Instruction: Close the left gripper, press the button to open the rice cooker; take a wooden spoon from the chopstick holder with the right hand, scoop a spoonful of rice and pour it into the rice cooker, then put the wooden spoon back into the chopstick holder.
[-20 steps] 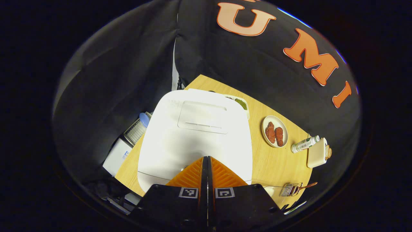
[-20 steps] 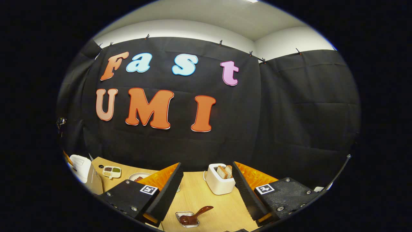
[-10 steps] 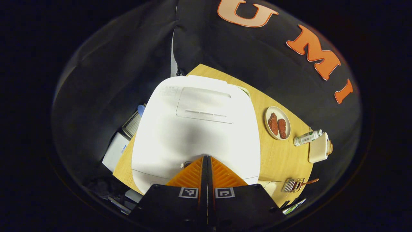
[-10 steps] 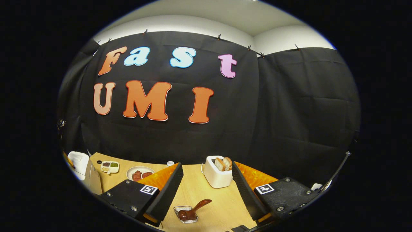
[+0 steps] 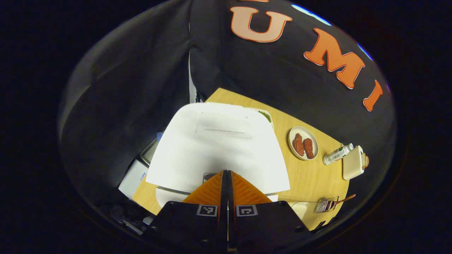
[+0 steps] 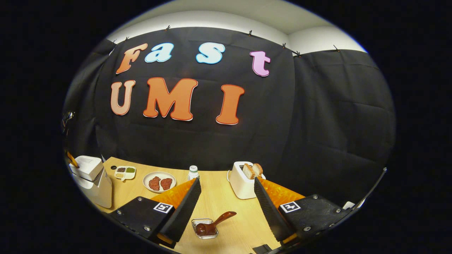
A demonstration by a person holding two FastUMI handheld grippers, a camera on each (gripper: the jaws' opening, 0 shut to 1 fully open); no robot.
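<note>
The white rice cooker point(image 5: 215, 148) sits right under my left gripper point(image 5: 226, 172), which is shut with nothing held. Its tips are at the cooker's front edge beside the latch button point(image 5: 208, 175). The lid stands slightly lifted off the body, with a gap along the front. In the right gripper view the rice cooker point(image 6: 92, 176) is at the far left with its lid ajar. My right gripper point(image 6: 226, 180) hangs open above the table. Below it the wooden spoon point(image 6: 216, 223) lies in the small metal chopstick holder point(image 6: 204, 230). The spoon and holder point(image 5: 326, 204) also appear at the lower right of the left gripper view.
On the wooden table point(image 6: 219, 201) stand a white toaster point(image 6: 243, 180) with bread, a small bottle point(image 6: 193, 171), a plate of meat point(image 6: 159, 182) and a divided dish of grains point(image 6: 125, 171). Boxes point(image 5: 132, 178) lie off the table's left edge.
The cooker lid has popped up from its body after my left gripper's tips were on the button. The right gripper has tilted down, bringing more of the table into its view.
</note>
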